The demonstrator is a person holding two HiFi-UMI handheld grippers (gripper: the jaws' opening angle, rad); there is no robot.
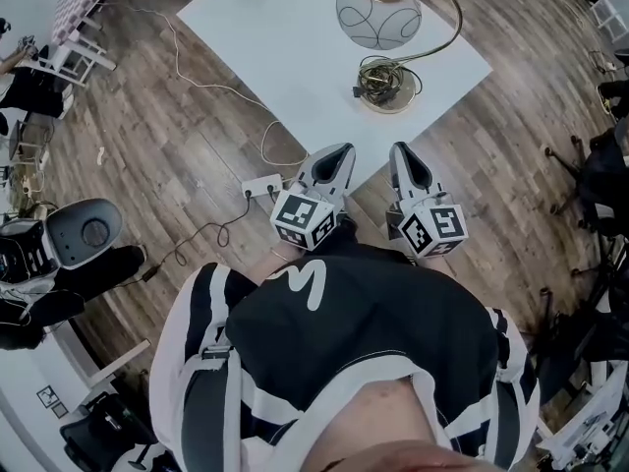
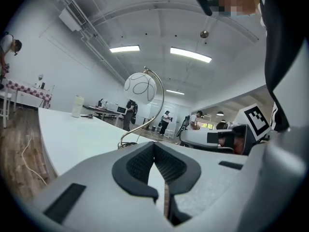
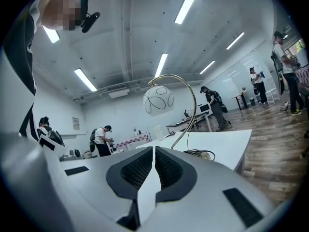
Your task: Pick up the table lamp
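The table lamp has a white globe shade, a curved brass arm and a round base with its cord coiled on it. It stands upright near the front corner of the white table. My left gripper and right gripper hover side by side just short of that corner, pointing at the lamp. Both are shut with nothing between the jaws. From the left gripper the shade shows ahead. The right gripper has the shade and base ahead, slightly right.
A power strip and loose cables lie on the wood floor left of the grippers. A white bottle stands far back on the table. Chairs and gear crowd the left side. Several people stand at distant tables.
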